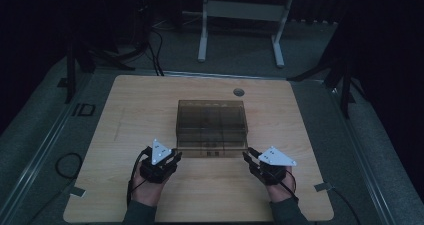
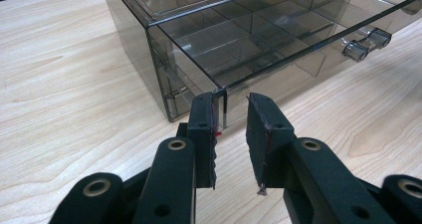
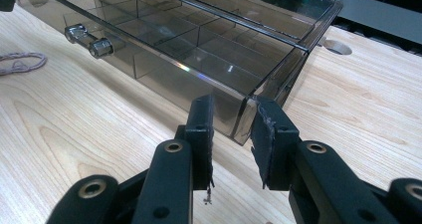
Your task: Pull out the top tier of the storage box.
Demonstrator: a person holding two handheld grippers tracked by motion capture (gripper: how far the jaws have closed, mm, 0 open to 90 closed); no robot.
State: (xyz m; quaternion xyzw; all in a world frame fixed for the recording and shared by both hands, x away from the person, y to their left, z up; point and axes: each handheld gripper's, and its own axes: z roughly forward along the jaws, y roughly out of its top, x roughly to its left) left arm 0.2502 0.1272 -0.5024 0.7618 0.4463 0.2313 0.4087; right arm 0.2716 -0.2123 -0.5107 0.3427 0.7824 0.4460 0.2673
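Organizer box (image 1: 212,127) between both tongs (front corners)

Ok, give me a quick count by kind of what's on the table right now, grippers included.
Smoky clear plastic compartment box: 1
Black handheld grippers: 2, the left gripper and the right gripper, one at each front corner of the box, jaws slightly apart
Round catches on the box front: 2
Total: 5

My forearms are cut off by the bottom edge; the smoky box (image 1: 212,127) blurs its own compartments, contents too dim to tell.
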